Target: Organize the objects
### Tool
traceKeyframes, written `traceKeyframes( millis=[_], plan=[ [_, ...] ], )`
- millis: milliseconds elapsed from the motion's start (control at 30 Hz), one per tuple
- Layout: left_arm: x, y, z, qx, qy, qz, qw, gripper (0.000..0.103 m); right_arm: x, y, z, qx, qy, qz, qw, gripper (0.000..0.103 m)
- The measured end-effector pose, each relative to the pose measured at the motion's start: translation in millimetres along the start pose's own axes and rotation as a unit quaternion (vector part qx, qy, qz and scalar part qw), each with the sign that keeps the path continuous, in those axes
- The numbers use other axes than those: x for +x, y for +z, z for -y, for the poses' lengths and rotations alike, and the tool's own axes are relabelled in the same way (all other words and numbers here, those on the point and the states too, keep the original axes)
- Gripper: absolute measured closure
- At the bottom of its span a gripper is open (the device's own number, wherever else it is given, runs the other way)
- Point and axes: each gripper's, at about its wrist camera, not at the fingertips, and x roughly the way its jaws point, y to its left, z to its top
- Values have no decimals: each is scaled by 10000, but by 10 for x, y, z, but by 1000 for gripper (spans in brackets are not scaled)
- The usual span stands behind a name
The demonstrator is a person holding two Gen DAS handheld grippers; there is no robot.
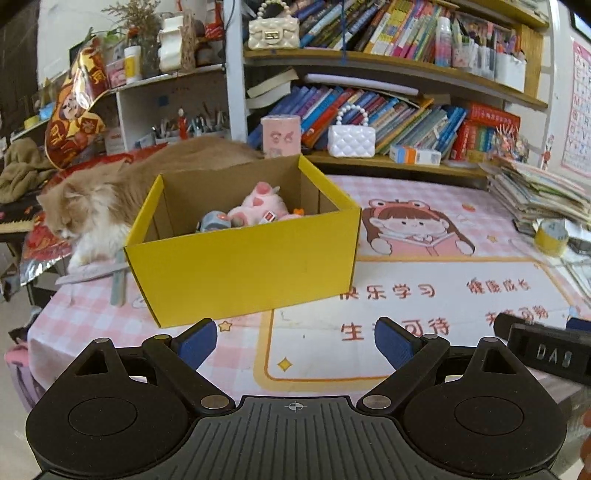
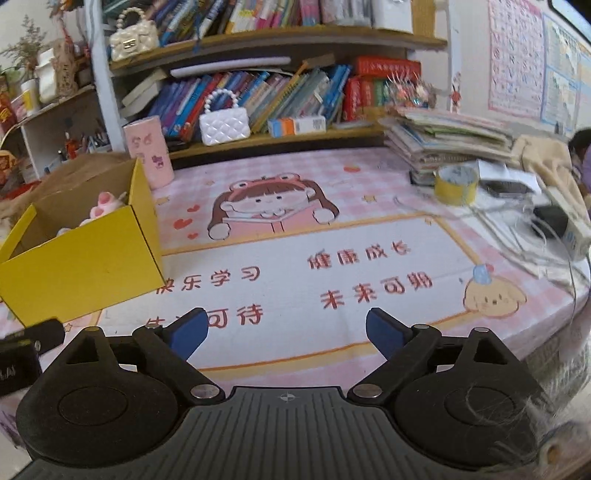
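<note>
Both claws, left (image 1: 295,341) and right (image 2: 286,332), gape empty; box (image 1: 243,258) lies nearer the left, seemingly filled.

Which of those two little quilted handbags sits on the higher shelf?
The cream handbag with the gold clasp, on the upper shelf. The white handbag stands one shelf lower, before the books.

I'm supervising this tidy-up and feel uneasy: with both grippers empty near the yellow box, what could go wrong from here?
1. The cat lies against the yellow box; it may shift or paw at anything moved nearby.
2. The tape roll sits beside loose cables; grabbing it could snag them.
3. The left gripper and right gripper are open and close together, so they might collide.
</note>
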Motion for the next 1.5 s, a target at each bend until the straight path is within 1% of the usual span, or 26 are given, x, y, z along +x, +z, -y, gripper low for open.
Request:
traceKeyframes(
  millis=[133,233,367,500,567,700,800,867,1167,1500],
  plan=[
    [-6,-21,-16,-196,-93,-76,9997,8,-56,0,-28,-143,31,87,9999,5],
    [-17,-62,-3,-204,-36,-117,9997,8,-69,1,-45,-210,37,90,9997,3],
    [-44,-77,5,-194,76,-82,9997,8,-79,-10,-61,-270,55,69,9996,0],
    [-77,-119,24,-121,351,126,9992,8,-93,-12,-87,-373,21,64,9993,0],
    [-83,-128,36,-52,408,136,9991,8,-105,-13,-85,-396,19,71,9992,0],
    [-124,-122,72,6,340,226,9992,8,-128,-11,-69,-388,-10,116,9992,0],
    [-145,-129,108,74,319,284,9991,5,-143,-13,-55,-379,-26,145,9992,0],
    [-153,-137,131,117,347,310,9988,5,-142,-14,-56,-388,-27,145,9991,0],
    [-139,-154,147,142,329,222,9991,4,-153,-22,-70,-464,16,106,9989,0],
    [-116,-159,123,78,340,148,9993,1,-124,-36,-93,-492,-7,35,9988,0]
  ],
)
